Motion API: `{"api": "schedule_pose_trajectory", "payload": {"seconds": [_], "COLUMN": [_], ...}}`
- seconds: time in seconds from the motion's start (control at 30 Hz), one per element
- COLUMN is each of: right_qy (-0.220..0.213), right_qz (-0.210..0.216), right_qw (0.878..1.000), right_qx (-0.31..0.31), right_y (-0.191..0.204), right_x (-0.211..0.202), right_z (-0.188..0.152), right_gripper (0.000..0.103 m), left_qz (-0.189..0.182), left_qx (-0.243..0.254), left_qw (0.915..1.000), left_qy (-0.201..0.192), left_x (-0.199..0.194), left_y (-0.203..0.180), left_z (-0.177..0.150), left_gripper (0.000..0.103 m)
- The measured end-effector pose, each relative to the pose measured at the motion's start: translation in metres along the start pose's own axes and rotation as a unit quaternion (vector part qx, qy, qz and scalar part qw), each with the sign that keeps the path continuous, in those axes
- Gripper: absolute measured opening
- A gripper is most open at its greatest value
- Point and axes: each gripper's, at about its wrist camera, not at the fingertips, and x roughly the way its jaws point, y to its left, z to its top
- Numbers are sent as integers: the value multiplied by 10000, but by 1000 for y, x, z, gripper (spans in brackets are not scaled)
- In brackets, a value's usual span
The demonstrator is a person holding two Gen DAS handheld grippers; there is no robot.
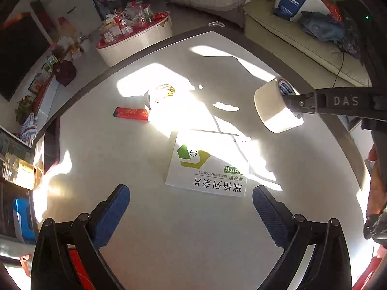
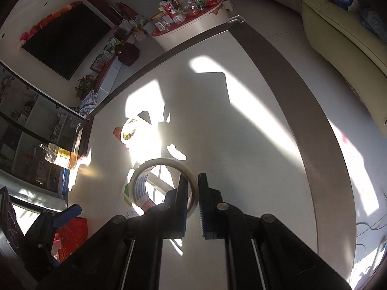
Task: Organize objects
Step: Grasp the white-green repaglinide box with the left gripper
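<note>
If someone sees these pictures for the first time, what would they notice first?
Probably the roll of tape, pinched by its wall in the right gripper above the sunlit white table. Next, the white medicine box lying flat just ahead of the open left gripper.

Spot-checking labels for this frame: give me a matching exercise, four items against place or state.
Items:
1. tape roll
2. lighter
3. medicine box
4. left gripper

States:
A. lying flat on the table, printed side up
B. open, nothing between its fingers
C. clamped by its wall in the right gripper, off the table
D. red, lying on the table beside a second tape roll

Pairs: 1-C, 2-D, 3-A, 4-B
</note>
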Motion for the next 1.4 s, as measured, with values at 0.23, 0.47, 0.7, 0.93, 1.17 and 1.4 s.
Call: {"api": "schedule_pose_trajectory", "payload": {"seconds": [0.23,0.47,0.7,0.93,1.17,1.4], "right_qy": [-330,-389,-588,-783,-836,-875], "right_qz": [311,679,825,892,941,1023], "right_qw": [9978,9945,9920,9899,9884,9869], "right_qx": [481,697,754,780,849,885], "right_y": [-47,-65,-80,-94,-101,-96], "right_x": [-55,-68,-101,-127,-133,-136], "right_z": [-20,-33,-48,-59,-66,-75], "right_gripper": [8,8,8,9,9,9], "left_qz": [-91,253,655,434,399,-184], "left_qx": [-1576,-3322,-3687,-4330,-4108,-3783], "left_qw": [9851,9376,9187,8902,9056,9237], "left_qy": [676,992,1256,1349,976,582], "left_x": [21,32,56,74,64,38], "left_y": [20,25,2,10,11,13], "left_z": [9,26,38,24,22,4], "left_gripper": [103,103,103,103,81,80]}}
